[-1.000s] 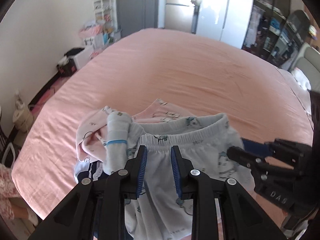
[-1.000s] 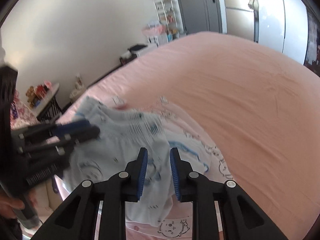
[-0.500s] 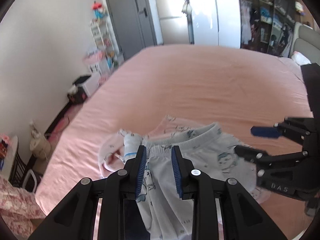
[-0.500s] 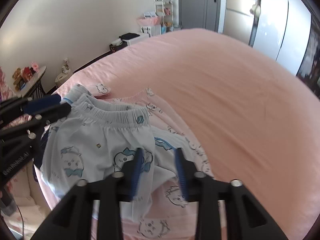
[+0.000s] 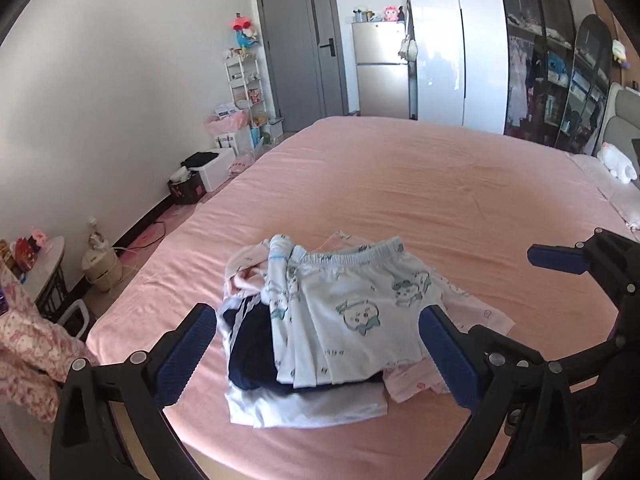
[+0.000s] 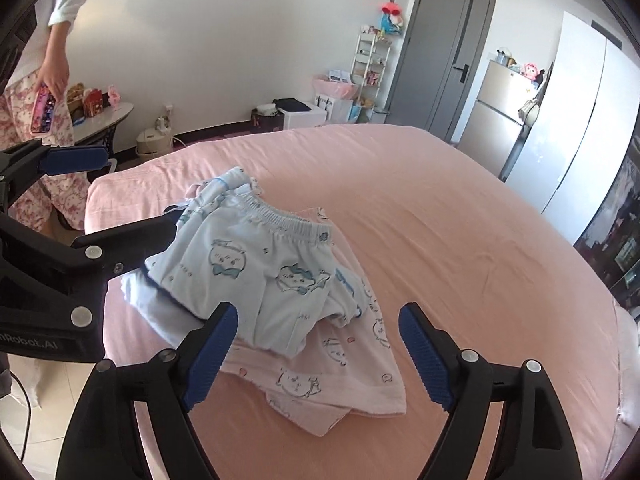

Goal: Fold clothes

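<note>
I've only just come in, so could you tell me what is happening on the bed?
A person is folding clothes with hand-held tongs. Both the left tongs and right tongs hang open above a small pile, holding nothing. Pale blue printed shorts lie folded on top, over a pink garment, on the pink bed.

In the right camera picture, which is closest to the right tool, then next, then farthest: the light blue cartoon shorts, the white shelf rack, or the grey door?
From the right tool:
1. Light blue cartoon-print shorts, on the pink bed just ahead, left of centre.
2. White wire shelf rack, by the far wall beyond the bed.
3. Grey door, right of the rack, farther back.
</note>
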Demonstrator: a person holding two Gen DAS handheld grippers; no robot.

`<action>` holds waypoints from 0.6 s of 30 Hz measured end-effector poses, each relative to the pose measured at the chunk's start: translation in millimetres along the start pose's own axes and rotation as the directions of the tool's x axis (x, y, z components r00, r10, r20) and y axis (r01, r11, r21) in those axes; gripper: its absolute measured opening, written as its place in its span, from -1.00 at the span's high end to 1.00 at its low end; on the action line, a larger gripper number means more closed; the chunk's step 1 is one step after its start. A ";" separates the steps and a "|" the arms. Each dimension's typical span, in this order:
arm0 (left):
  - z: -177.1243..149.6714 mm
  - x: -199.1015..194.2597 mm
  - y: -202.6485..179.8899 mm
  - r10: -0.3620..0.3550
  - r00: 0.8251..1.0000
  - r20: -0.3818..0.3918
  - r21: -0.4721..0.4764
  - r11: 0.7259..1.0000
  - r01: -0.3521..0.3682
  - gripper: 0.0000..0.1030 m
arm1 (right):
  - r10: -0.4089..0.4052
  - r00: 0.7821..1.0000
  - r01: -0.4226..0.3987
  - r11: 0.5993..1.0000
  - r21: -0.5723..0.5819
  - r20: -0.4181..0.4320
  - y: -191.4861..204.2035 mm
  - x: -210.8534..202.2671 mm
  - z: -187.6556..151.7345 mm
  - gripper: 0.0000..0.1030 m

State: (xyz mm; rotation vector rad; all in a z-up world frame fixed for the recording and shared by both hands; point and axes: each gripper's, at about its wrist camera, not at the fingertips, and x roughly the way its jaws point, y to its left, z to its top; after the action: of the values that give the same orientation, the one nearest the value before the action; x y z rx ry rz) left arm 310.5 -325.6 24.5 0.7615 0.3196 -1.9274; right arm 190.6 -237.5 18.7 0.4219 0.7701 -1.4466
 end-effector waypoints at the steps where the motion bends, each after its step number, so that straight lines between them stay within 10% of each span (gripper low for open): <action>1: -2.3 -3.2 -0.5 -0.006 1.000 -0.008 -0.006 1.000 0.006 -1.00 | 0.009 1.000 -0.009 1.000 -0.004 0.000 2.1 -2.8 -1.3 -0.61; 18: -45.2 -20.9 -4.4 0.017 0.995 -0.103 -0.083 0.996 -0.026 -1.00 | 0.057 0.997 -0.057 0.998 0.017 -0.048 10.2 -28.9 -37.8 -0.63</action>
State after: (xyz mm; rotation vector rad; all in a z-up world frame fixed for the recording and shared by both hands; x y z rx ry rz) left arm 329.7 -285.0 2.6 0.8060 0.4513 -1.8461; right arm 194.0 -189.6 10.3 0.4895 0.7800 -1.3942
